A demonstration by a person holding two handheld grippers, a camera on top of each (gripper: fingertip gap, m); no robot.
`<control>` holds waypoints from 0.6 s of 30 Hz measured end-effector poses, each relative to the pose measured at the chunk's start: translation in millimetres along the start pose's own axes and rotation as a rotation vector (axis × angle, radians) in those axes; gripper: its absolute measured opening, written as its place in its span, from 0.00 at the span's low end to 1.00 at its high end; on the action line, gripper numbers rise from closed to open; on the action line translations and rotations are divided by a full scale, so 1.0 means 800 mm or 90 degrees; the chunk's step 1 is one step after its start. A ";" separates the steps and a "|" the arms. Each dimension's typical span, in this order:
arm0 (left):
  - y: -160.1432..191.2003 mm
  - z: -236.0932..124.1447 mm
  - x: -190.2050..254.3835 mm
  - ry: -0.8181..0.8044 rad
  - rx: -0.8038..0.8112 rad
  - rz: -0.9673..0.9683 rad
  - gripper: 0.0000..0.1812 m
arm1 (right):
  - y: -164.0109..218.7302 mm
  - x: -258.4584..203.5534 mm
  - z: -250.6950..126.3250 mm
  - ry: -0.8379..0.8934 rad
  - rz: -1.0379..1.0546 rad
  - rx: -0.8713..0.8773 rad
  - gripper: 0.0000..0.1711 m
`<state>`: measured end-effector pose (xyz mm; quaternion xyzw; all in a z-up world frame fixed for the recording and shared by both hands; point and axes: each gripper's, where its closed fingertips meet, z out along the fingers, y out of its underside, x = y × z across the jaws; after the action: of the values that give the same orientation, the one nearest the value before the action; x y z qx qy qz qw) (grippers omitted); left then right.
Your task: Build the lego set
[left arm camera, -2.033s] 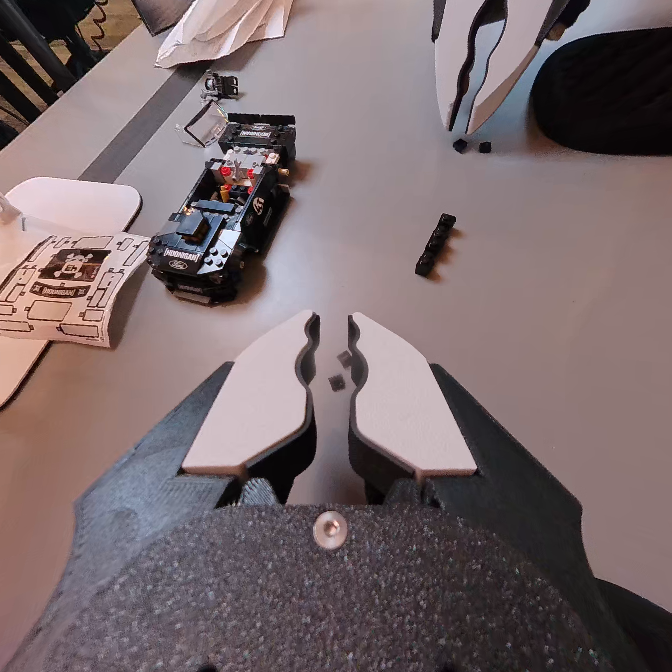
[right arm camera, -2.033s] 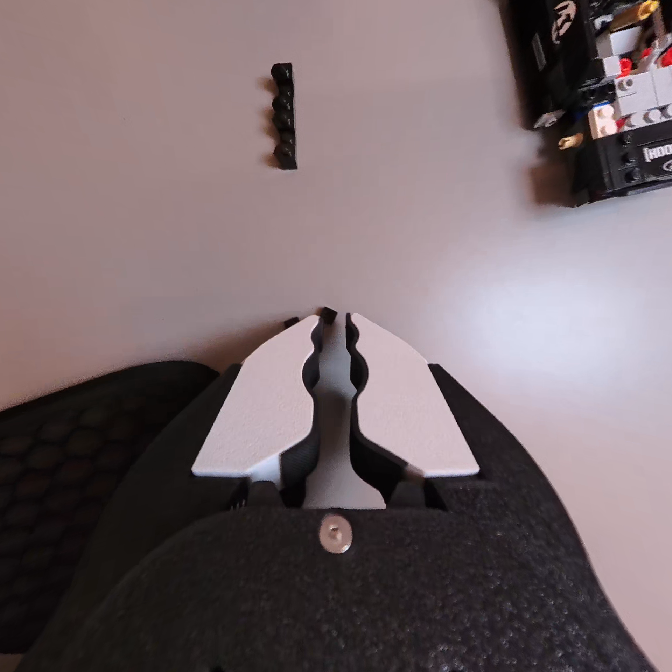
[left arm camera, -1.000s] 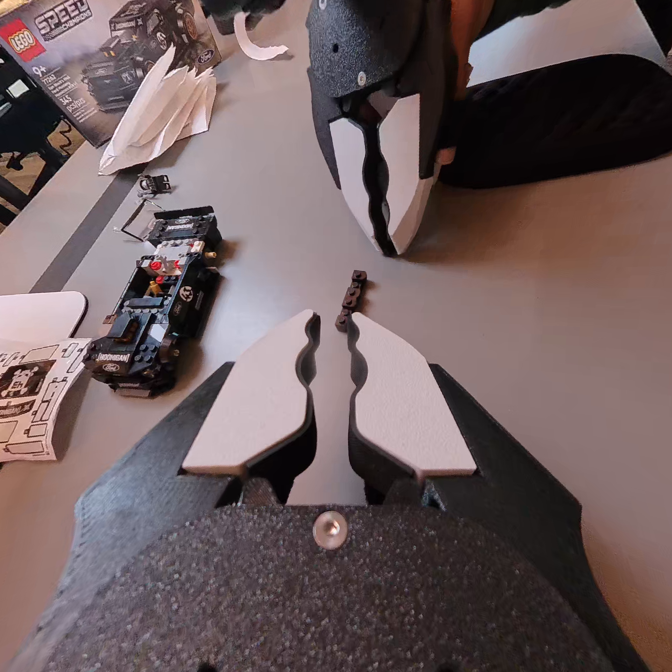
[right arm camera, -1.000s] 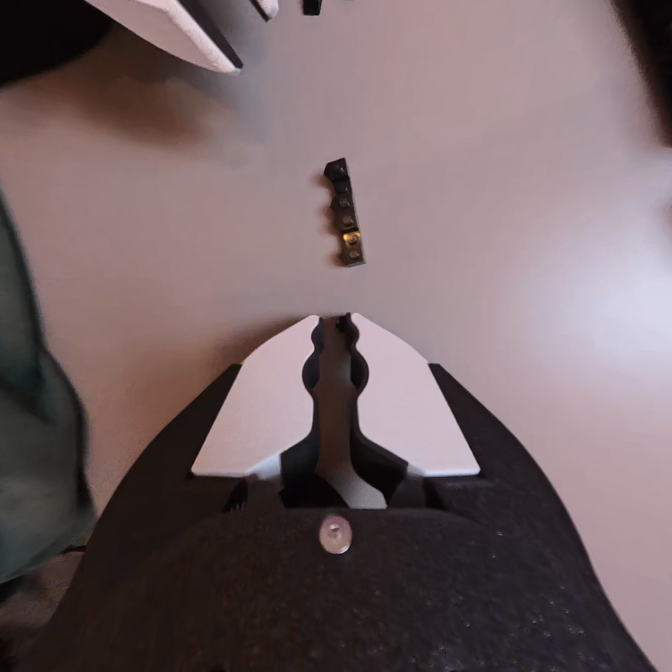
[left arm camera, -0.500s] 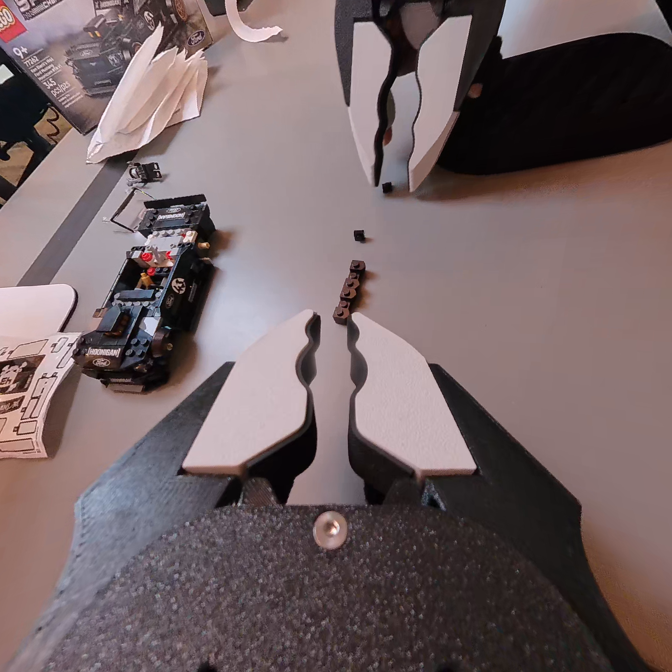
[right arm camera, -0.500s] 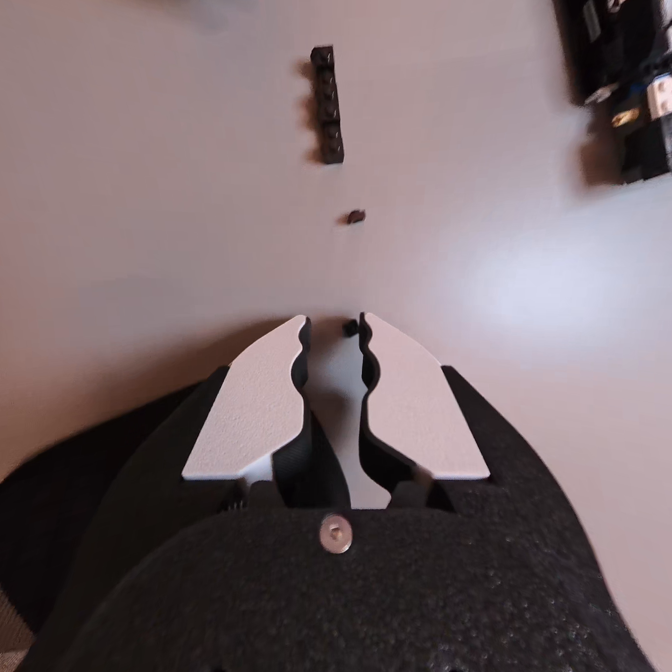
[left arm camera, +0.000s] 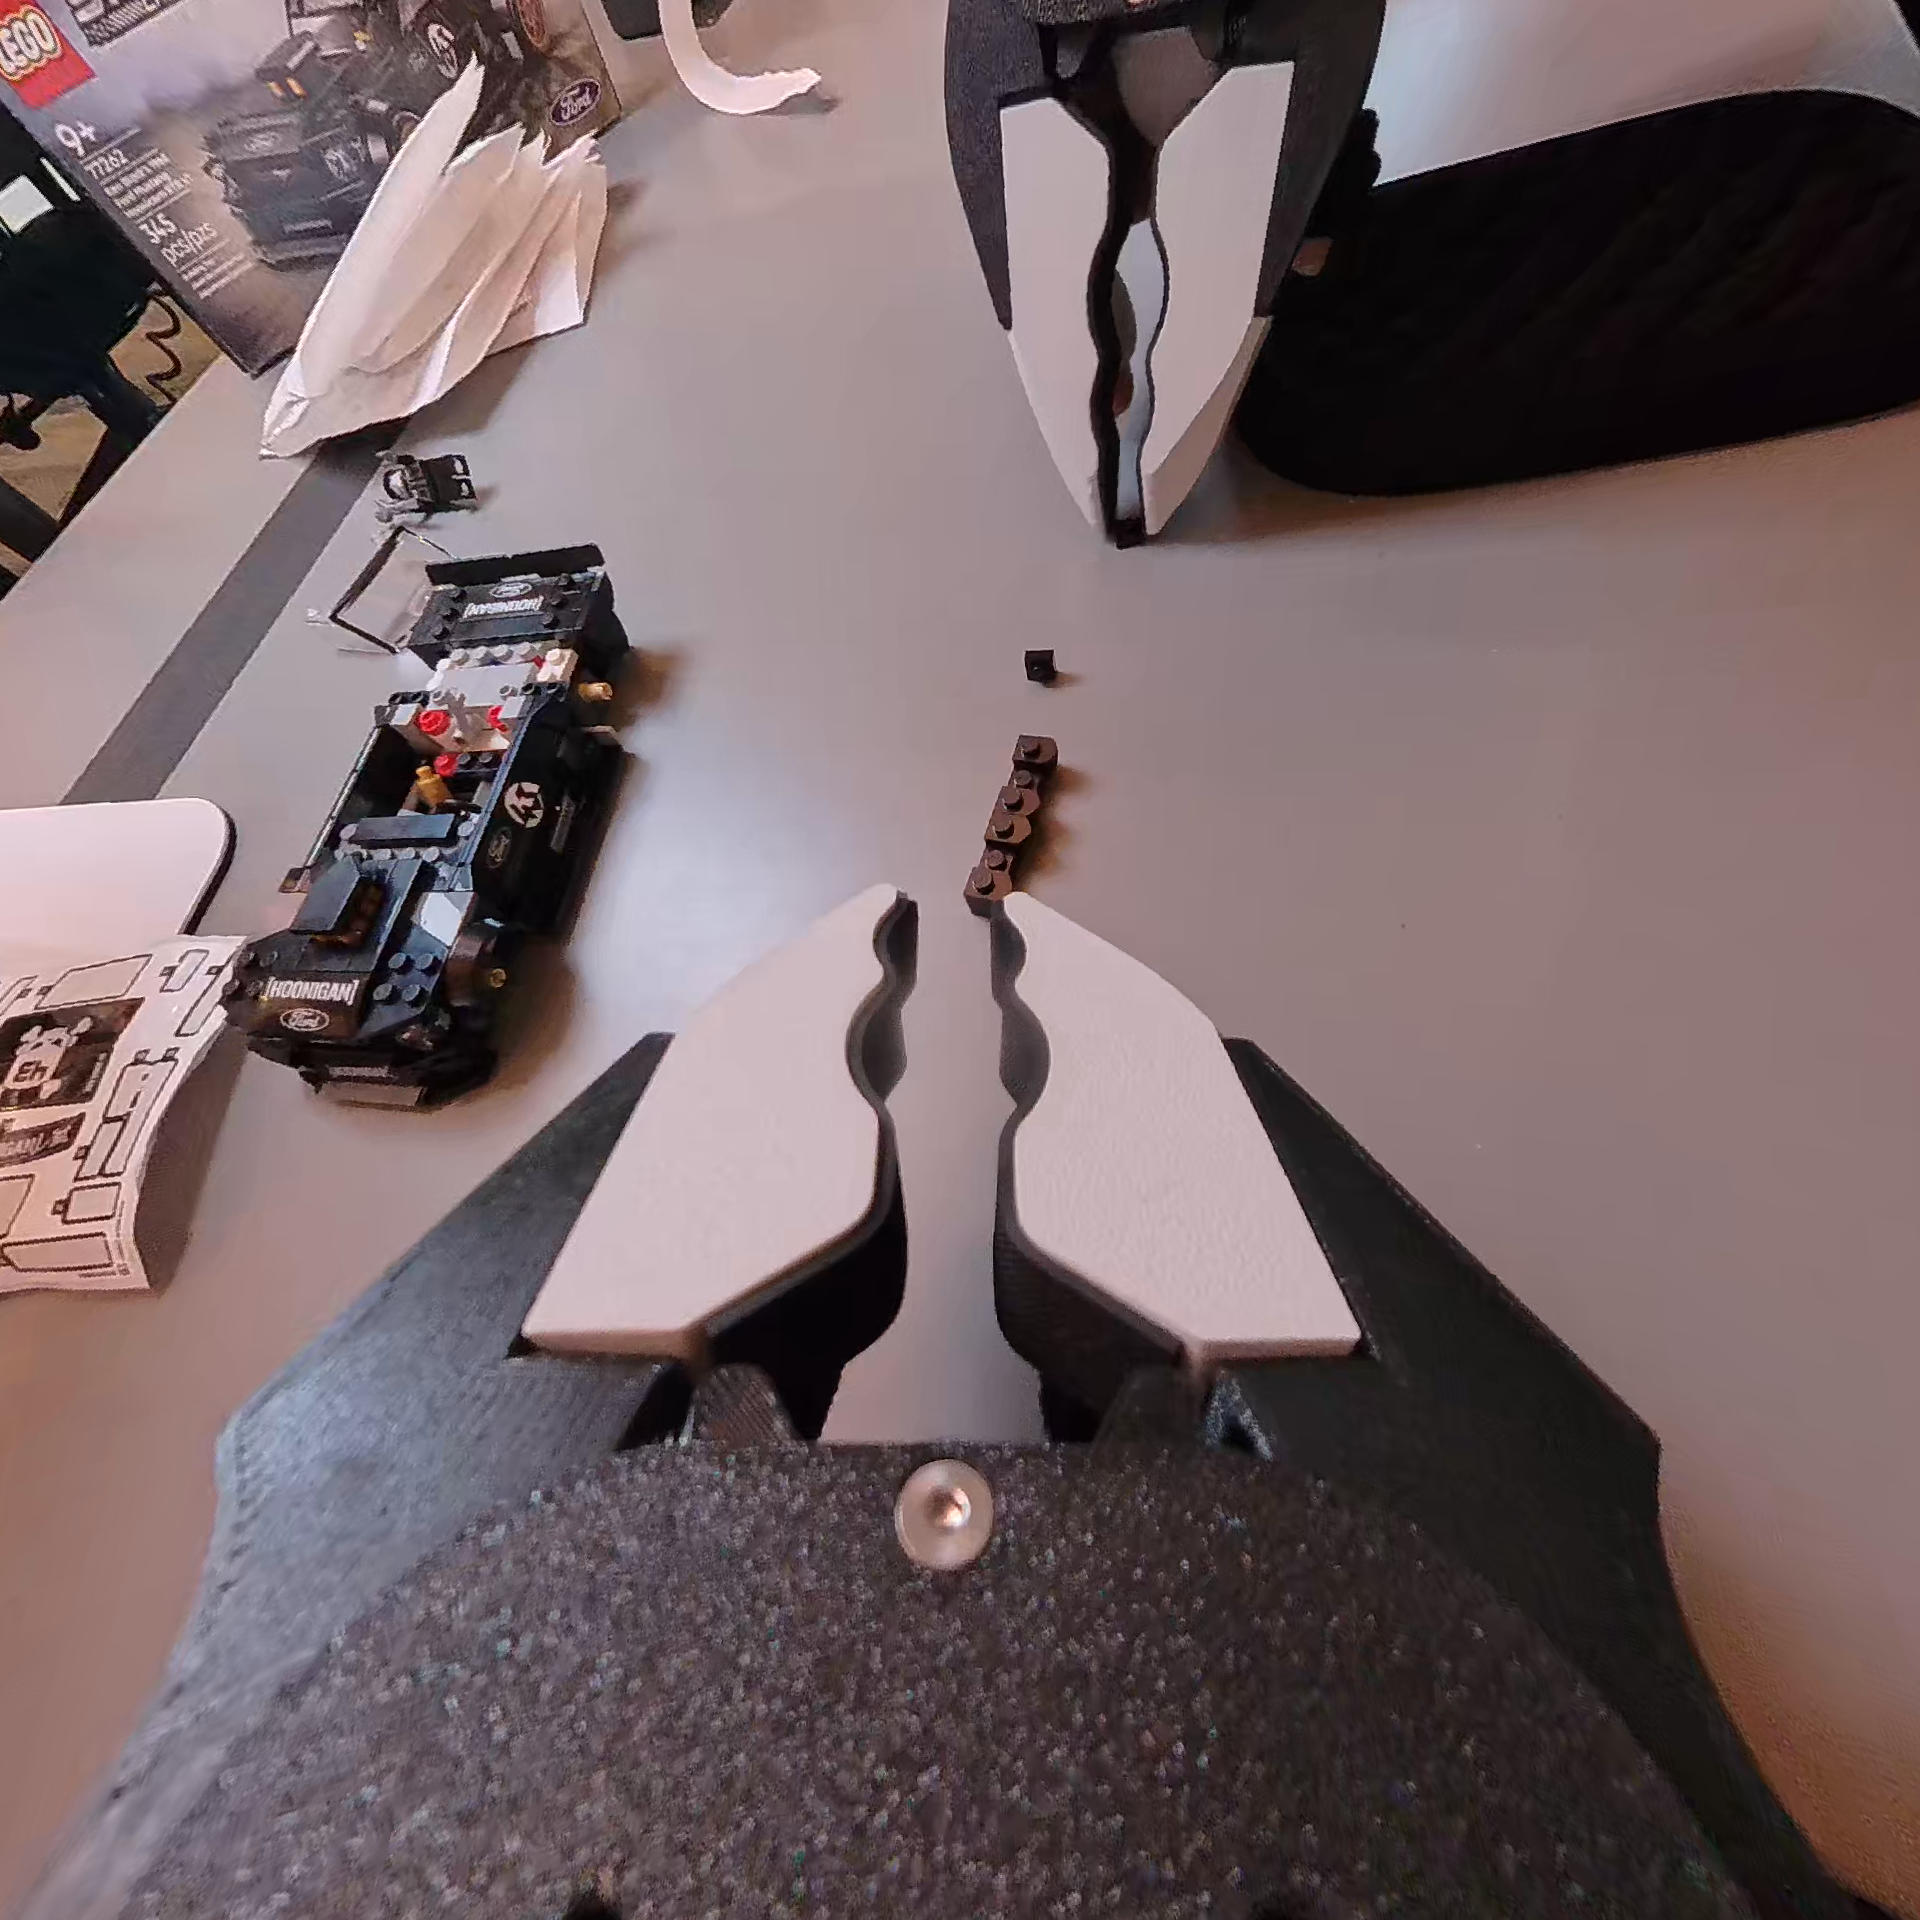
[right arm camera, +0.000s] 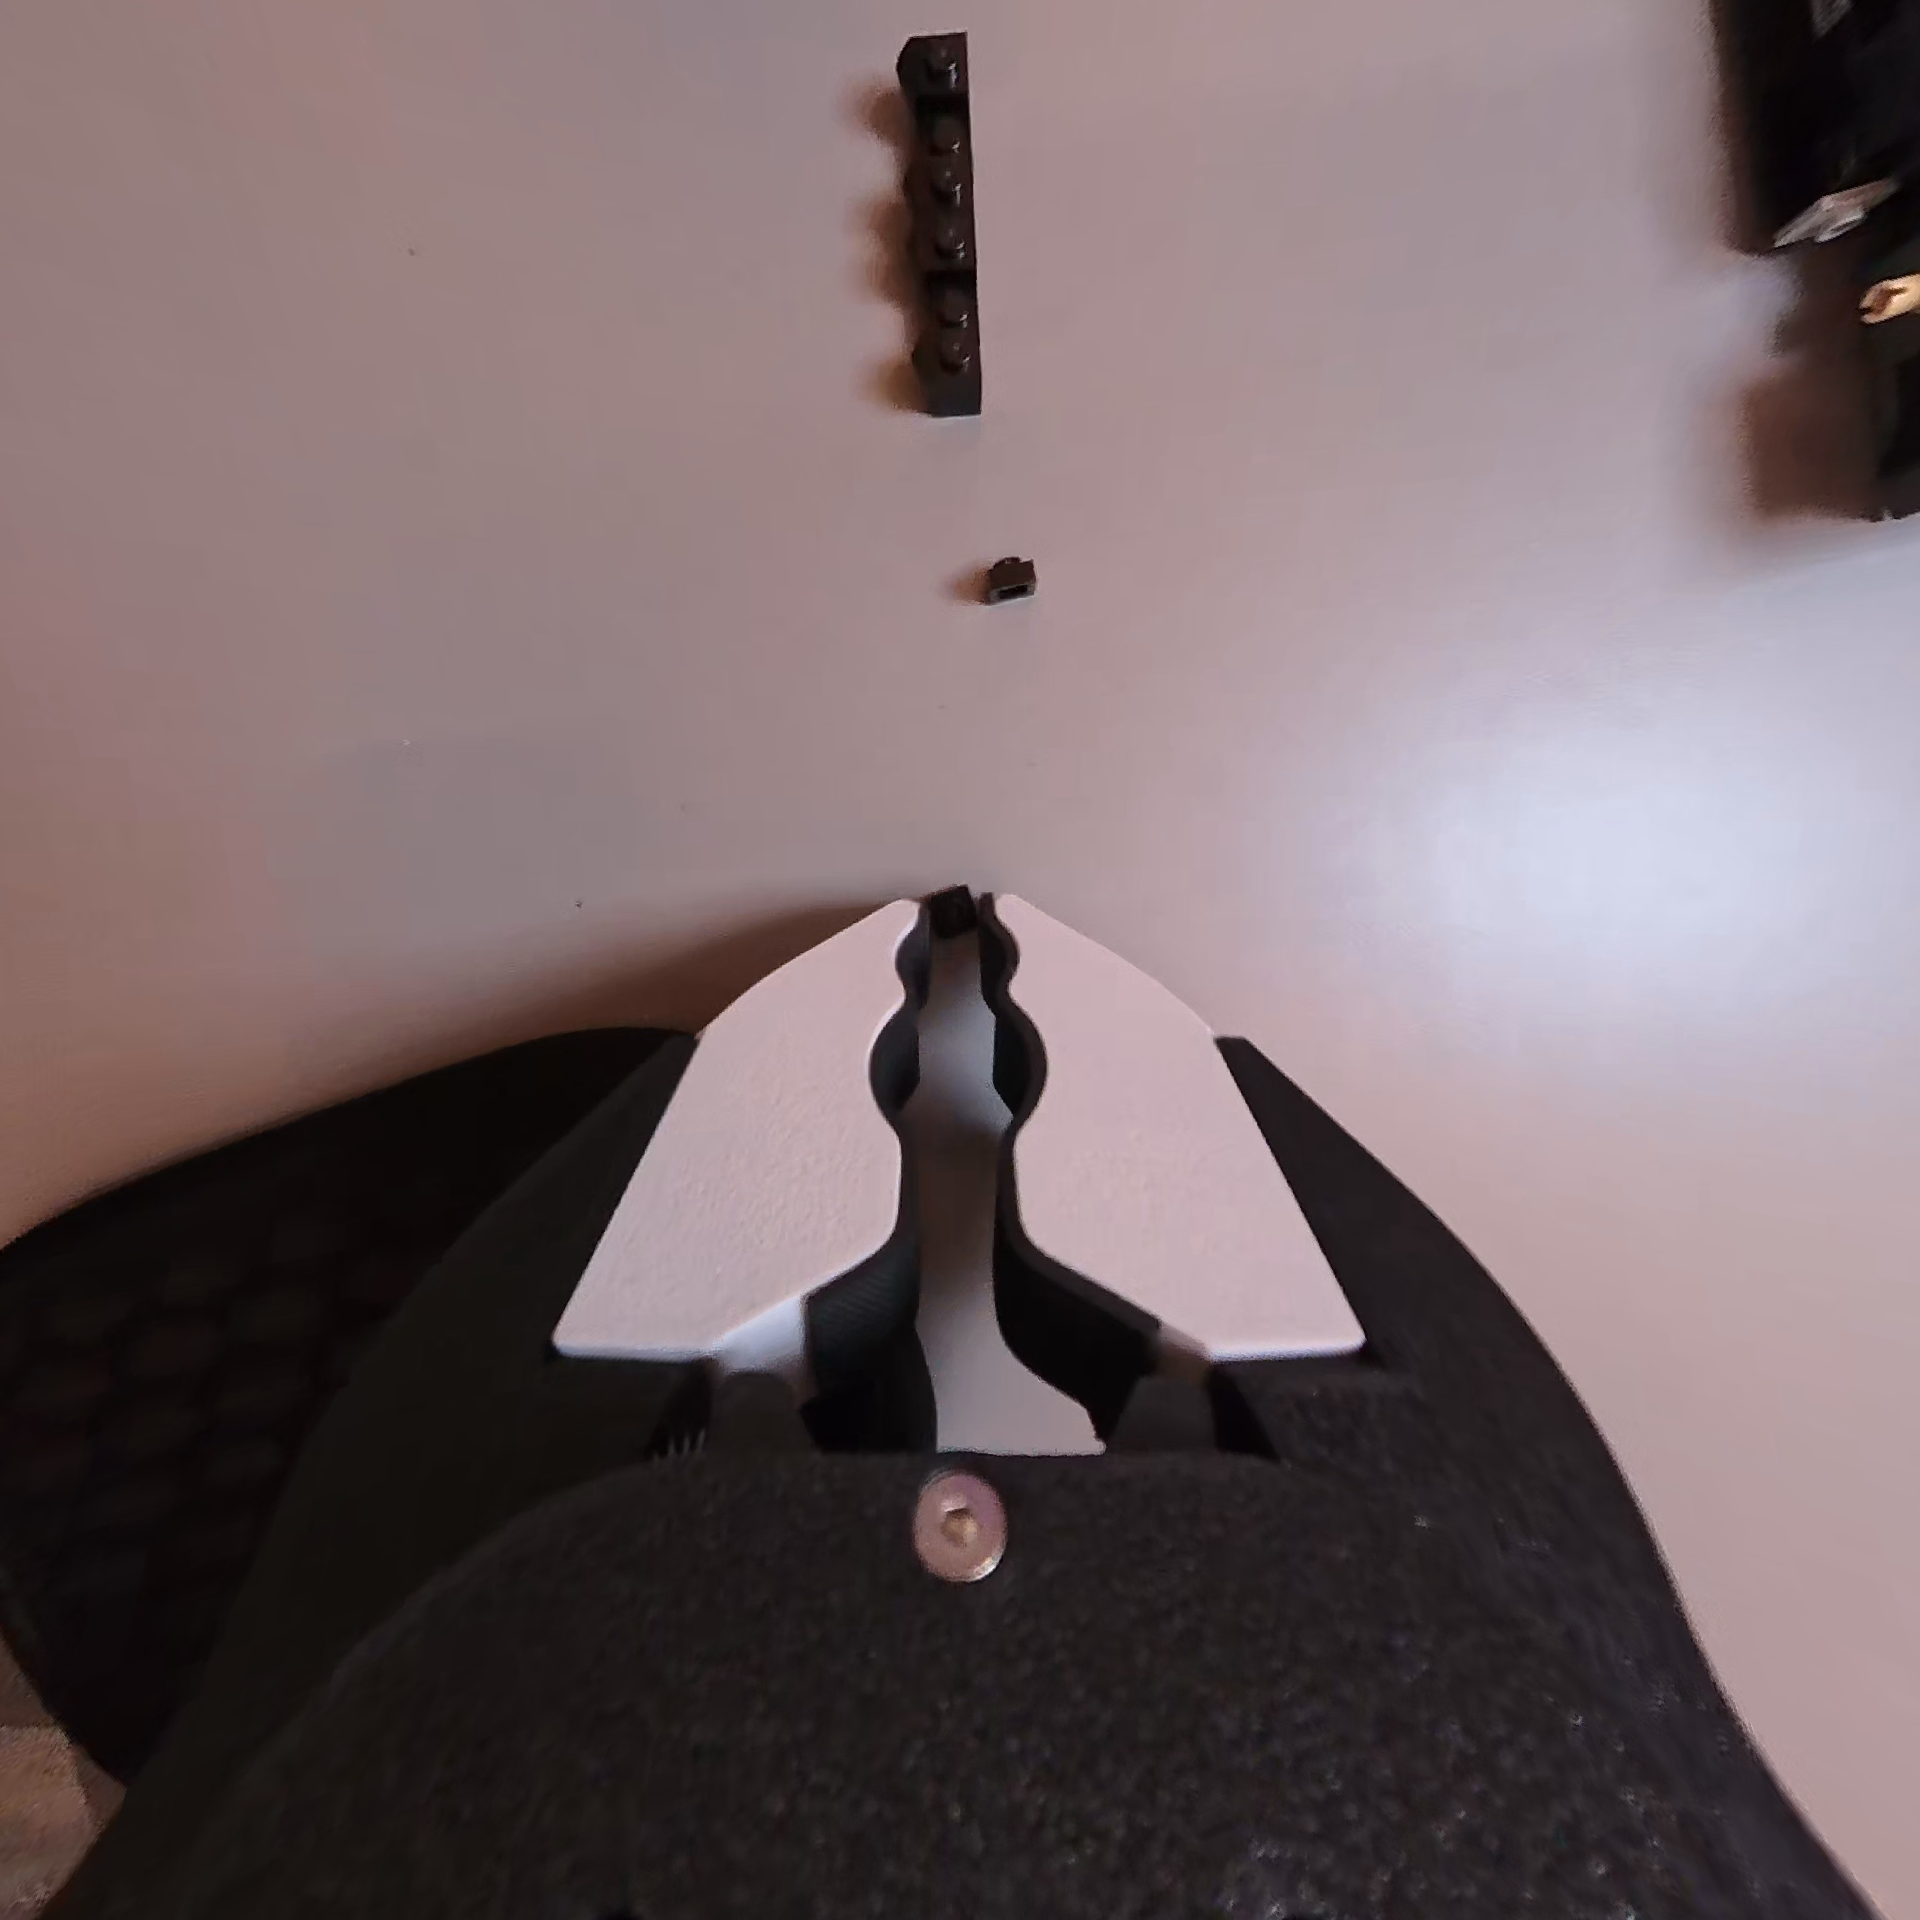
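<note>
Black car (left arm camera: pixel 436 821) sits half-built, roofless; right gripper (right arm camera: pixel 958 914) pinches a tiny stud piece (right arm camera: pixel 952 910), left gripper (left arm camera: pixel 951 914) gapes empty near the studded strip (left arm camera: pixel 1010 821).

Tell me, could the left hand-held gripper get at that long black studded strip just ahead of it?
Probably yes. The left hand-held gripper is open, the strip lies right at its fingertips, and nothing stands between them.

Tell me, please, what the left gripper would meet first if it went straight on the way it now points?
Most likely the black studded strip, lying on the table just past the left gripper; height above the table is unclear.
</note>
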<state>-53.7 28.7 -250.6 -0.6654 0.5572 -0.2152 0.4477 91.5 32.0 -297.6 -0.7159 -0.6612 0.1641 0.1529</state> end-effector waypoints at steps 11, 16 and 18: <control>0.002 -0.001 -0.003 -0.003 0.000 -0.004 0.07 | -0.112 0.002 0.010 0.052 0.006 0.066 0.05; 0.002 -0.002 -0.004 -0.005 0.000 -0.002 0.07 | -0.117 -0.001 0.034 0.025 0.014 0.028 0.05; 0.002 -0.002 -0.004 -0.005 -0.001 -0.001 0.07 | -0.116 -0.003 0.037 0.016 0.021 0.020 0.05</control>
<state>-56.9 31.0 -250.8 -0.6670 0.5551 -0.2130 0.4490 -4.4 37.4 -283.7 -0.7260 -0.6448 0.1679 0.1701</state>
